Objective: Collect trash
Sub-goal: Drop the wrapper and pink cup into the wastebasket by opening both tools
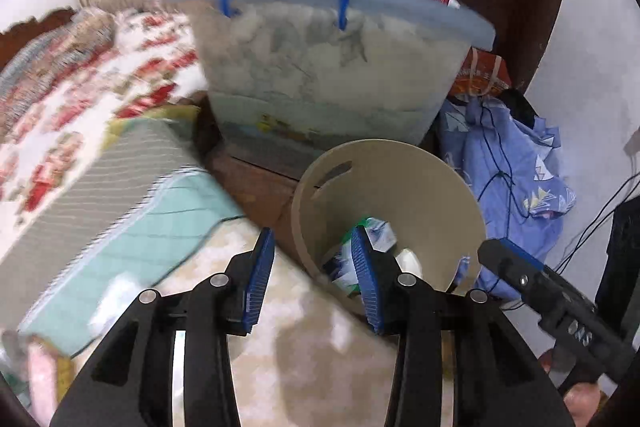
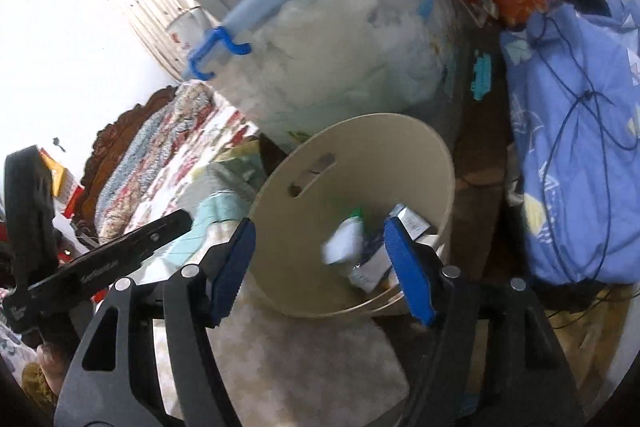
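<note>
Crumpled wrappers (image 2: 352,247) lie inside round beige plastic bin (image 1: 440,179), at 12 o'clock; left gripper (image 1: 316,283) and right gripper (image 2: 320,267) gape empty. Remaining trash: not visible.

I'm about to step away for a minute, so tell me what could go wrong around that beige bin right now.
1. The beige bin looks tilted, with cartons loose inside; a bump from either gripper could tip it and spill them.
2. Both the left gripper and right gripper hover open close together at the rim, so they might collide.
3. The dark cord on the blue bedding could snag the right gripper's fingers.
</note>
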`<state>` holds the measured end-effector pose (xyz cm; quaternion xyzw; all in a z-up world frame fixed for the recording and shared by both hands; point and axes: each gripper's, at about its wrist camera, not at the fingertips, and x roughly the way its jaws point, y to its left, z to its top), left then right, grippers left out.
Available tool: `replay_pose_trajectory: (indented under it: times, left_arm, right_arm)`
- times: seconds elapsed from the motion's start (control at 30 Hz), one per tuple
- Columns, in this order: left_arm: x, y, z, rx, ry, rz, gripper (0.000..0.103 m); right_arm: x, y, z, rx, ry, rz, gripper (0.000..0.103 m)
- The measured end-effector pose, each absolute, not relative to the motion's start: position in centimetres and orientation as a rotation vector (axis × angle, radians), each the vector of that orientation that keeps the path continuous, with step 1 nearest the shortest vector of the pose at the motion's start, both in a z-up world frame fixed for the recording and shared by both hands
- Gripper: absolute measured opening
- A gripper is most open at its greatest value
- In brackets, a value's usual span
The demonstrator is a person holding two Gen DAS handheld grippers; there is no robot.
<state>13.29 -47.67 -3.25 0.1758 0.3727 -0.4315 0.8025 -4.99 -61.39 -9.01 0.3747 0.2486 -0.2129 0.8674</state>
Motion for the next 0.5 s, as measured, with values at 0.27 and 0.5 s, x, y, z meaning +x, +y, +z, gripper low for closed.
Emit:
replay_pose_trajectory:
  times: [0.27, 0.5]
  left_arm:
    - [12.5, -31.1, 1.8, 0.238, 0.734, -0.807, 0.038]
    - [13.4, -13.0, 2.7, 0.118, 0.733, -0.553, 0.038]
  right_arm:
    - [-3.4, -54.1, -7.3, 0.749, 0.526, -0.288, 0.066]
    - [-1.0, -46.3, -6.7, 0.696, 0.572, -0.138, 0.064]
